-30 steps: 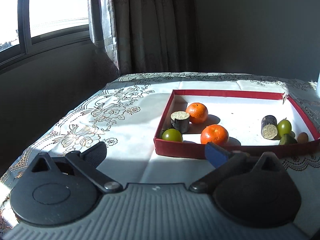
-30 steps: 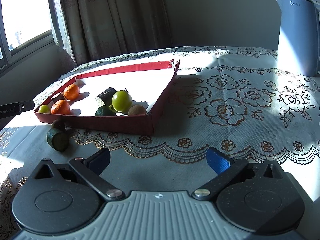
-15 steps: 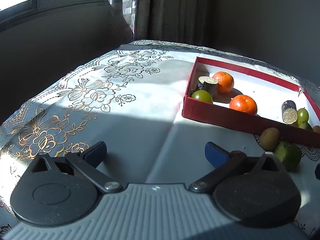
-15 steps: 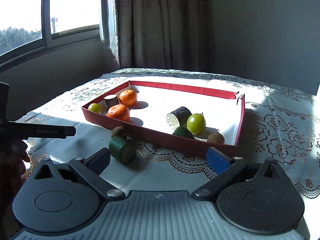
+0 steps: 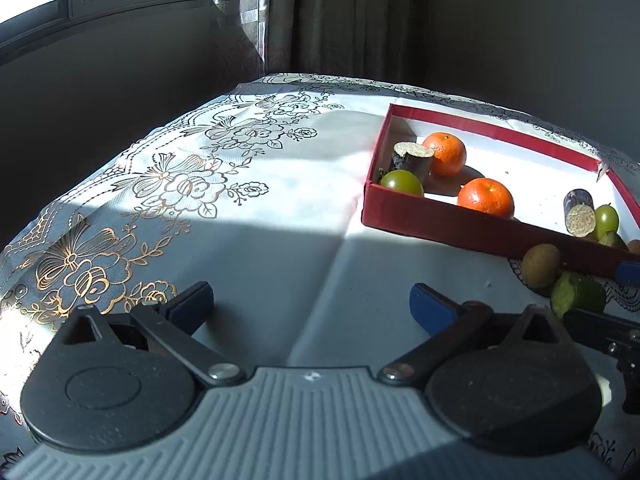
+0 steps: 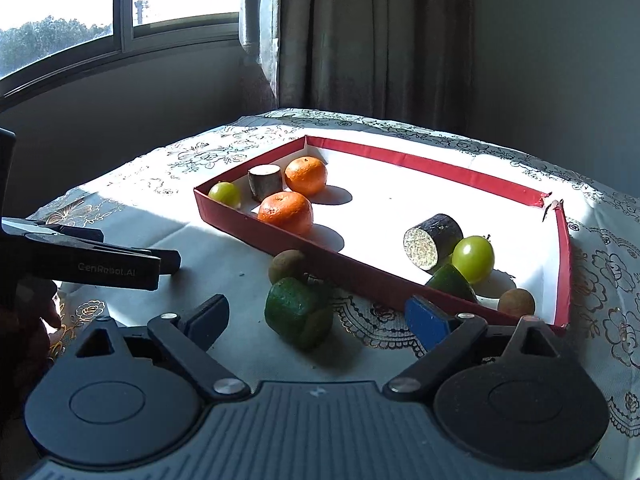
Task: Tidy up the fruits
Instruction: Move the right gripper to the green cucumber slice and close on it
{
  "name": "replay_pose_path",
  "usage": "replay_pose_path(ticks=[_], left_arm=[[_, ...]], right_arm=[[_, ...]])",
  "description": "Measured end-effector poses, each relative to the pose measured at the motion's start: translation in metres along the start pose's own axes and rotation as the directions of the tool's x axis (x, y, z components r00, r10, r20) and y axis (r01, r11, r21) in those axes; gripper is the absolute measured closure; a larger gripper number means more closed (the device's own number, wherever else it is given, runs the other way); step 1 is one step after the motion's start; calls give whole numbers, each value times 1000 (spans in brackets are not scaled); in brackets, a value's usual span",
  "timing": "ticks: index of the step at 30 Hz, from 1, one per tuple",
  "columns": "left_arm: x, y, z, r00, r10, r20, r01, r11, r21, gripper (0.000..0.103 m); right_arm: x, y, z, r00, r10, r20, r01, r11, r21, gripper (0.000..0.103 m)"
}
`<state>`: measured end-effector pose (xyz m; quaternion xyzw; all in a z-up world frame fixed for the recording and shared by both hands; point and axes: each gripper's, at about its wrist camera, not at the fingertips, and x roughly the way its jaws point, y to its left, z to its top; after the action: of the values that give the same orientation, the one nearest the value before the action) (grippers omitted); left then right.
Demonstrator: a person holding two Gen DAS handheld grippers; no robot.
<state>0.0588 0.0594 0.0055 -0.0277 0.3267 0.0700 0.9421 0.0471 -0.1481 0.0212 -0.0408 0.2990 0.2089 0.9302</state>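
Observation:
A green cucumber-like chunk (image 6: pixel 298 312) lies on the tablecloth just outside the red tray (image 6: pixel 280 236), with a brown round fruit (image 6: pixel 286 266) touching the tray wall behind it. My right gripper (image 6: pixel 316 320) straddles the chunk. Its jaws are closing and the pads stand clear of the chunk's sides. In the tray lie two oranges (image 6: pixel 286 212), green round fruits (image 6: pixel 474 258) and dark cut cylinders (image 6: pixel 432 242). My left gripper (image 5: pixel 310 304) is open over bare cloth, left of the tray (image 5: pixel 440 224). The left wrist view shows the chunk (image 5: pixel 578 294) at far right.
A flowered tablecloth (image 5: pixel 180 184) covers the table, whose left edge drops off toward a dark wall and window. Curtains hang behind. The left tool's body (image 6: pixel 92 260) and a hand reach in at the left of the right wrist view.
My right gripper has swung left and come up to the green chunk, which now sits between its narrowing fingers. The left view has held still for the last half second after tilting down.

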Motion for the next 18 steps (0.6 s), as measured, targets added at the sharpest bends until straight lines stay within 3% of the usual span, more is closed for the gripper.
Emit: replay_pose_path(ticks=[4,8,14,18], left_arm=[[0,0,0,1000,0,0,0,1000,0,0],[1,0,0,1000,0,-1,0,1000,0,0],[1,0,0,1000,0,-1,0,1000,1,0],[1,0,0,1000,0,-1,0,1000,0,0]], right_arm=[[9,0,1,999,4,-39,-4,1000,1,15],[16,1,1,997,13,-71,-13,1000,-8,36],[16,3,2,997,8,-72,-10,1000,-17,37],[15,3,2,998,22,-61,-23,1000,-17,59]])
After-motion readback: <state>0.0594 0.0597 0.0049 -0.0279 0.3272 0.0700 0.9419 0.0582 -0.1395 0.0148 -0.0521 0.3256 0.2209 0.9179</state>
